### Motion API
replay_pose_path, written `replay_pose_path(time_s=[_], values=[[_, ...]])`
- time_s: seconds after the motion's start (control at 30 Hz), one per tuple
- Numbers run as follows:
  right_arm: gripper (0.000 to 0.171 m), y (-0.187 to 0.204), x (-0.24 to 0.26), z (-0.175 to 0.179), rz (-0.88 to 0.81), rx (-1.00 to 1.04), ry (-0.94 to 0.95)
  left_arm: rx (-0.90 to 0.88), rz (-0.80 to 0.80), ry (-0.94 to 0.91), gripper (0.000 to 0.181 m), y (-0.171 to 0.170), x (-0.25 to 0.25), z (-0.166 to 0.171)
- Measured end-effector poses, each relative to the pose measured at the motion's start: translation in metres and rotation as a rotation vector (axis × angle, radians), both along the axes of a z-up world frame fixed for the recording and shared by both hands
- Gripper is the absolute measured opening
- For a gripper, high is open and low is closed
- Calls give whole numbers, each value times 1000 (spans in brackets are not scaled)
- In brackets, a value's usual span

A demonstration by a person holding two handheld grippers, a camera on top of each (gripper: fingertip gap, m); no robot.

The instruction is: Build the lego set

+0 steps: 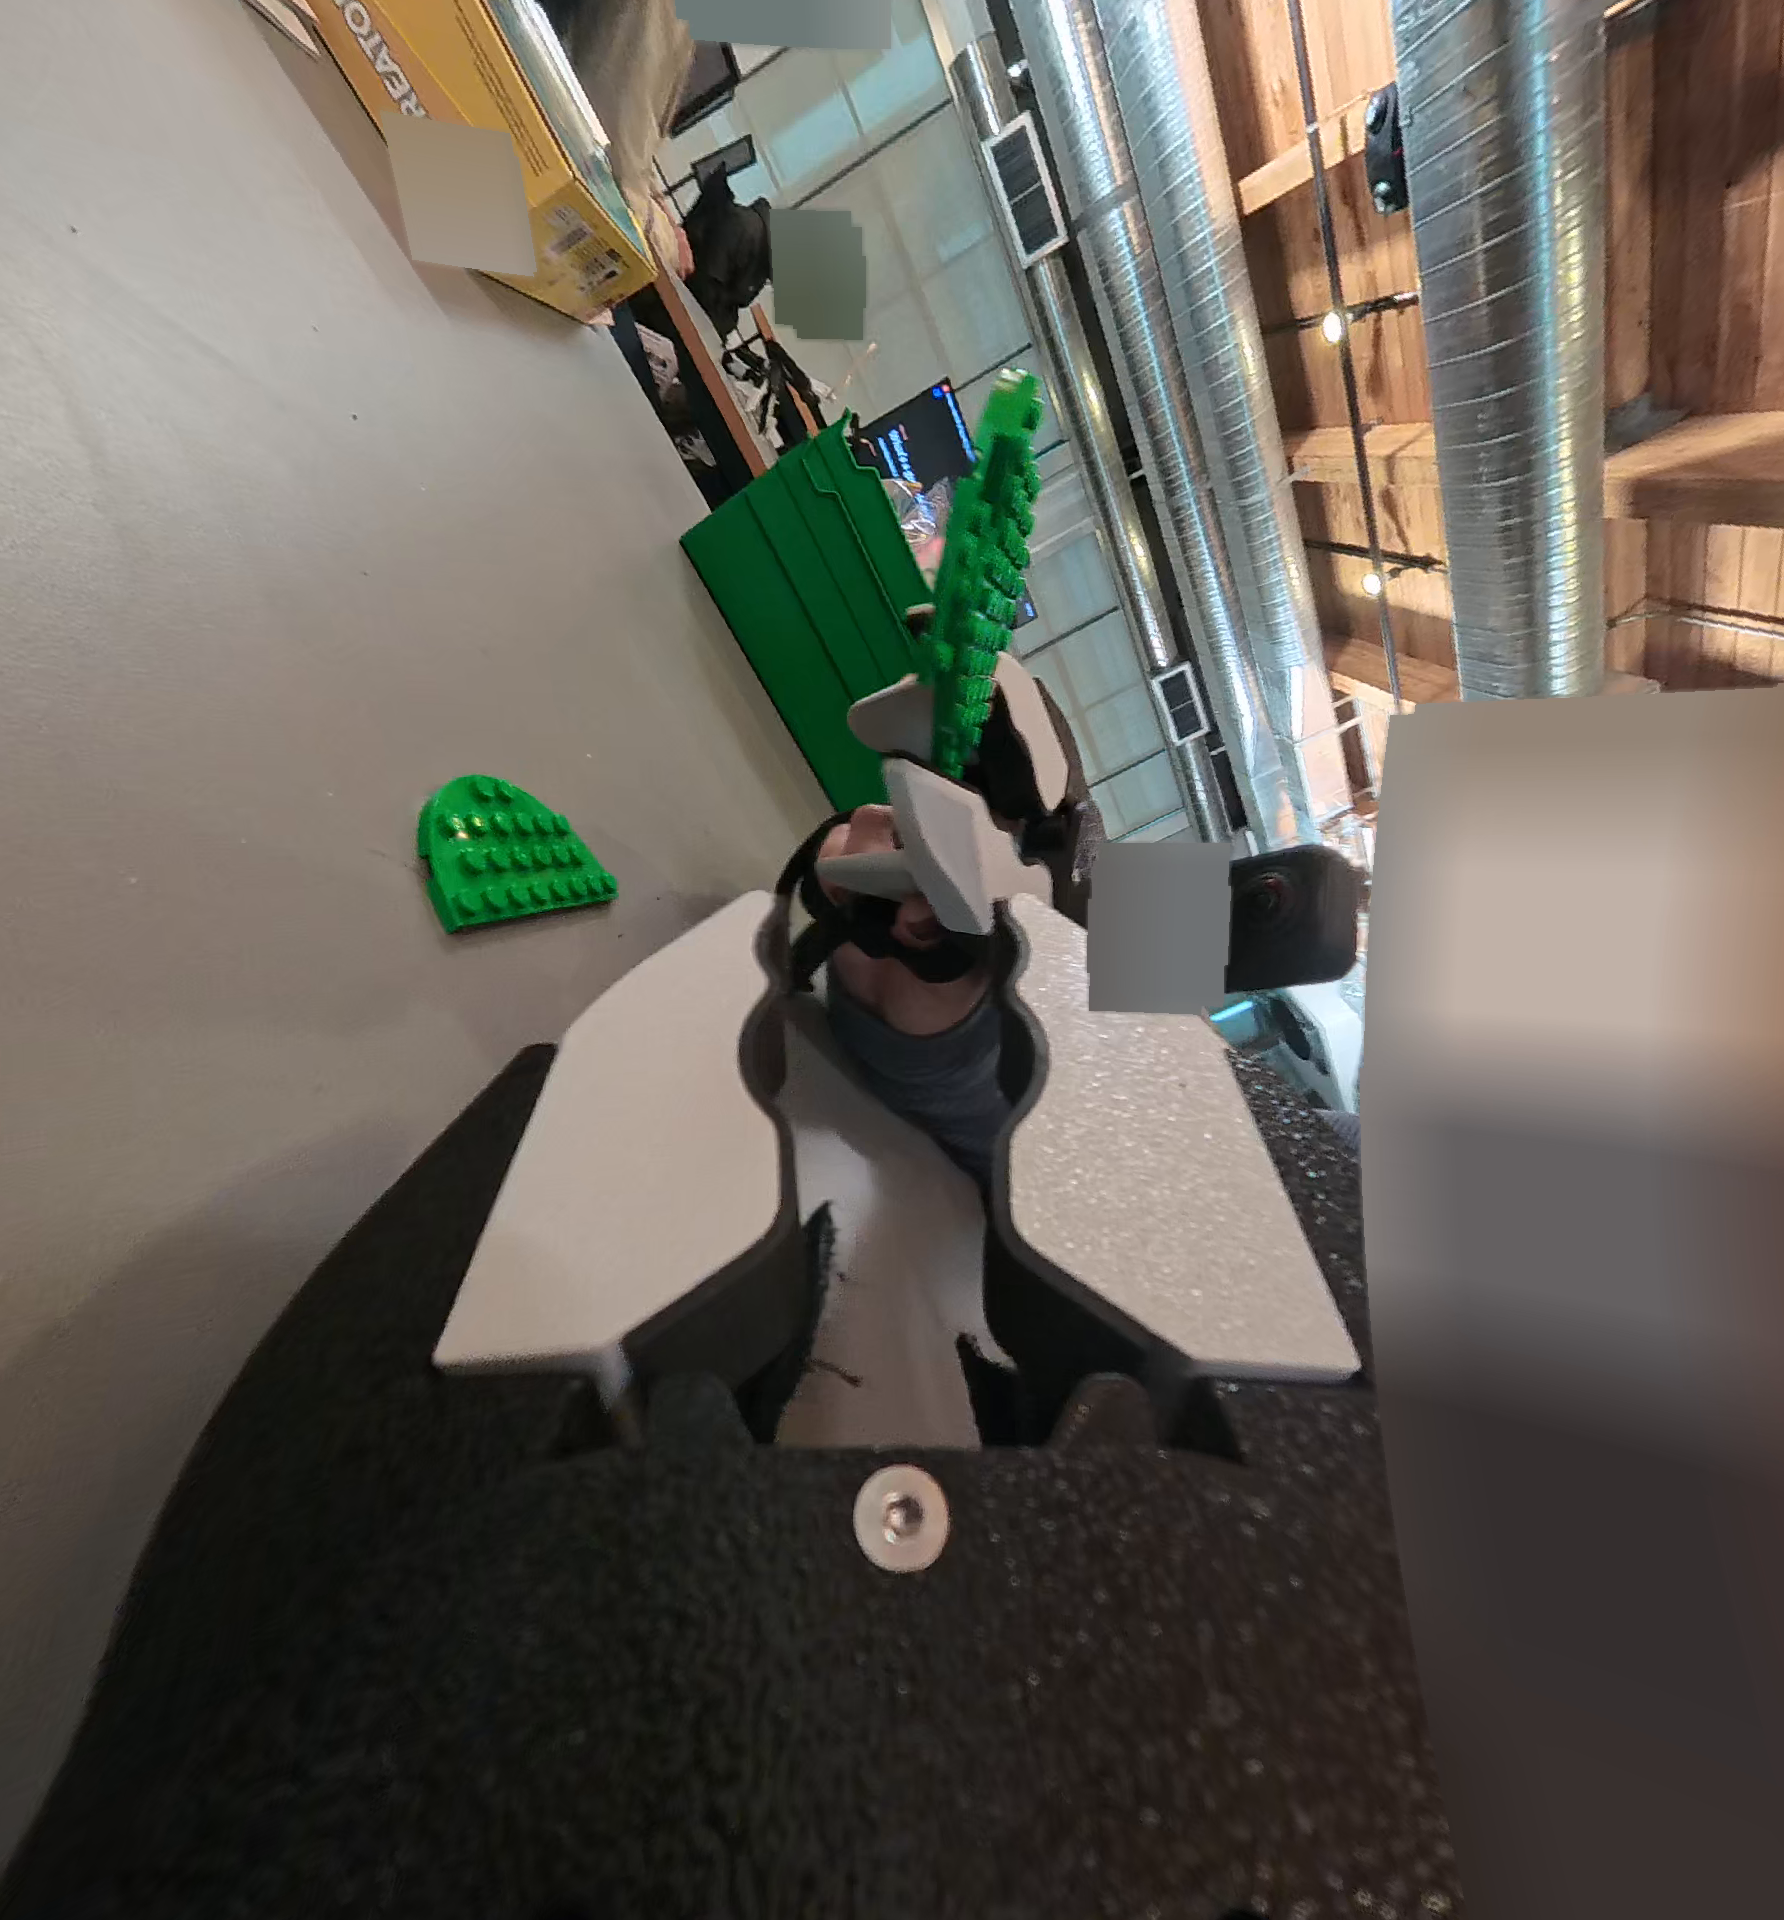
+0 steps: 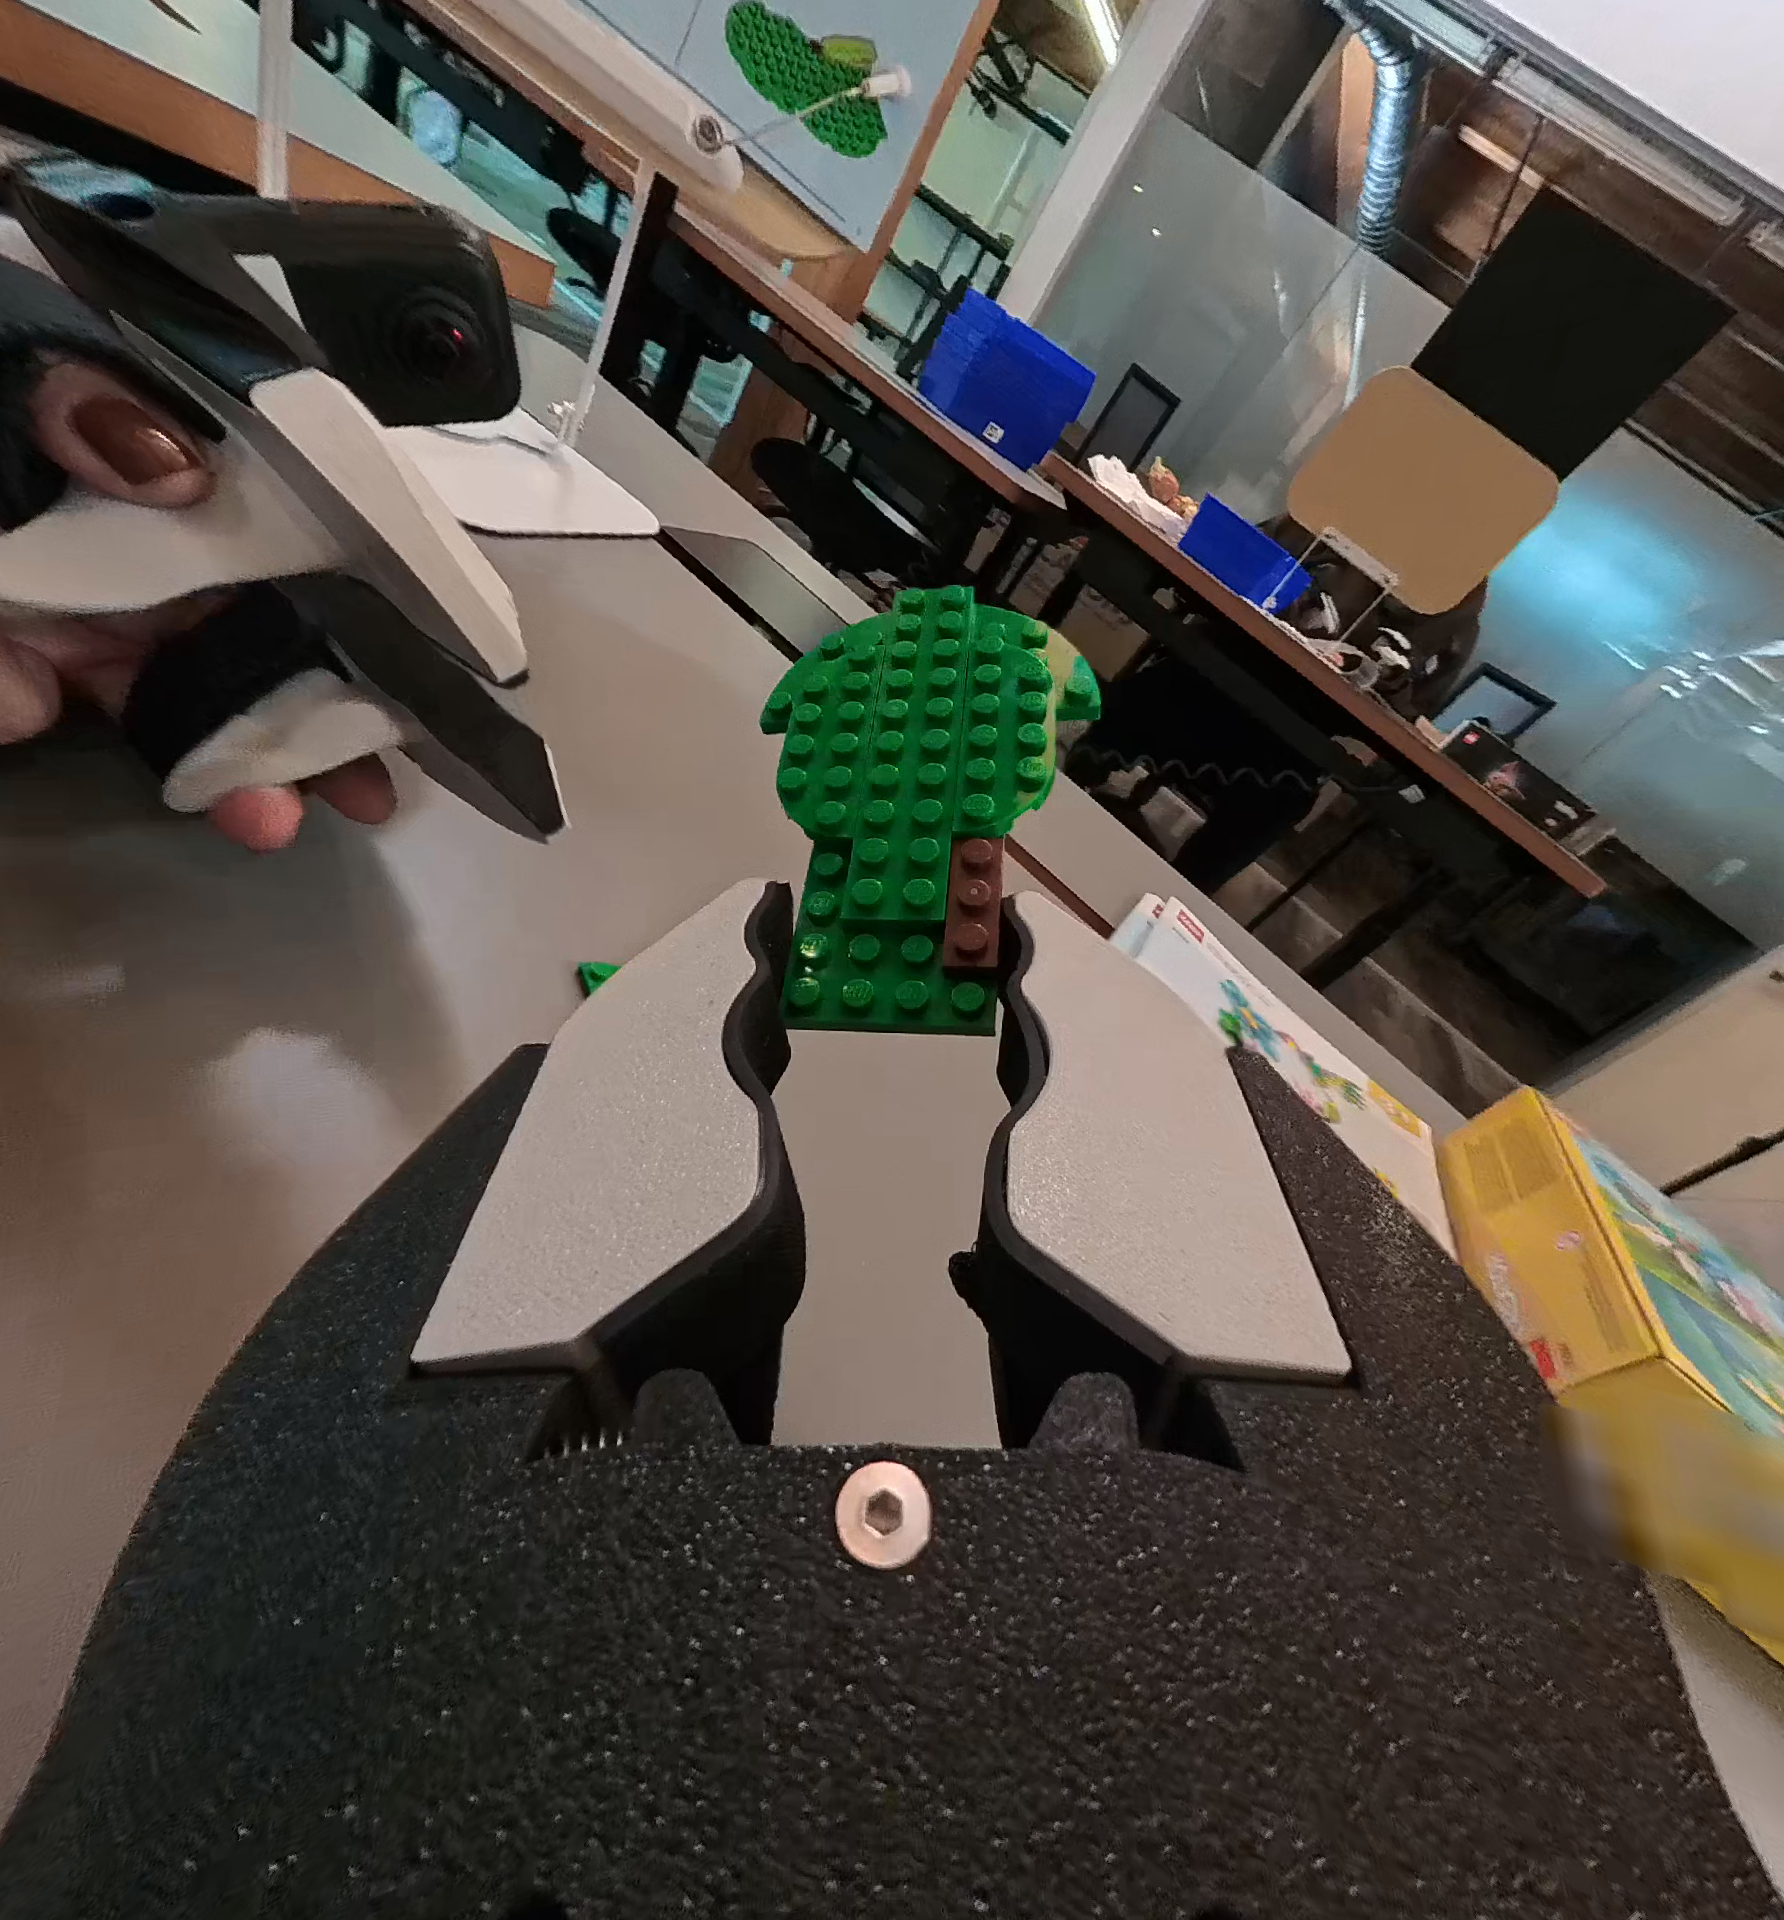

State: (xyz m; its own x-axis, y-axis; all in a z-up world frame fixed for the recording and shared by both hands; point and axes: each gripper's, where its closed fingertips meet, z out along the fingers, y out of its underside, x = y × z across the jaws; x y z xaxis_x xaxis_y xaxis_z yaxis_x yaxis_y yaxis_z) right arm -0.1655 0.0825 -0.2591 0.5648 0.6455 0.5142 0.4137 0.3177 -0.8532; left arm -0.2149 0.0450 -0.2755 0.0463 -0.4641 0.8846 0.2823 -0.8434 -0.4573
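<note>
My right gripper (image 2: 893, 935) is shut on the lower edge of a green lego plate assembly (image 2: 909, 748) with a short brown strip (image 2: 974, 904) on its right side. It holds the assembly up off the grey table (image 2: 244, 1039). In the left wrist view the same assembly (image 1: 981, 561) shows edge-on in the right gripper (image 1: 955, 717). My left gripper (image 1: 893, 935) is open and empty, pointing at the right gripper; it shows at upper left in the right wrist view (image 2: 529, 743), apart from the assembly. A loose green rounded plate (image 1: 514, 852) lies on the table.
A green bin (image 1: 794, 603) stands on the table behind the right gripper. A yellow lego box (image 2: 1636, 1351) and an instruction booklet (image 2: 1283, 1049) lie at the right. A small green piece (image 2: 597, 975) lies on the table. A white stand base (image 2: 545, 499) sits farther back. One gripper's finger ends stand about 7 centimeters off the other's.
</note>
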Motion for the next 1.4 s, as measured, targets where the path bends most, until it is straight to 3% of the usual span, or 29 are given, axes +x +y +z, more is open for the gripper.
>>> replay_pose_path(time_s=[0.23,0.4,0.77,1.03,1.4], values=[[37,-22,-14,-3,203,-61,-41,101,82,97,68,4,1,1],[37,-47,-27,-16,380,-96,-143,161,104,133,74,4,3,5],[37,-71,-31,-28,525,-123,-250,228,-34,189,43,-16,22,2],[37,-78,-28,-34,584,-140,-303,259,-97,208,32,-26,26,2],[37,-81,-24,-33,630,-146,-308,222,-51,233,71,-16,14,-2]])
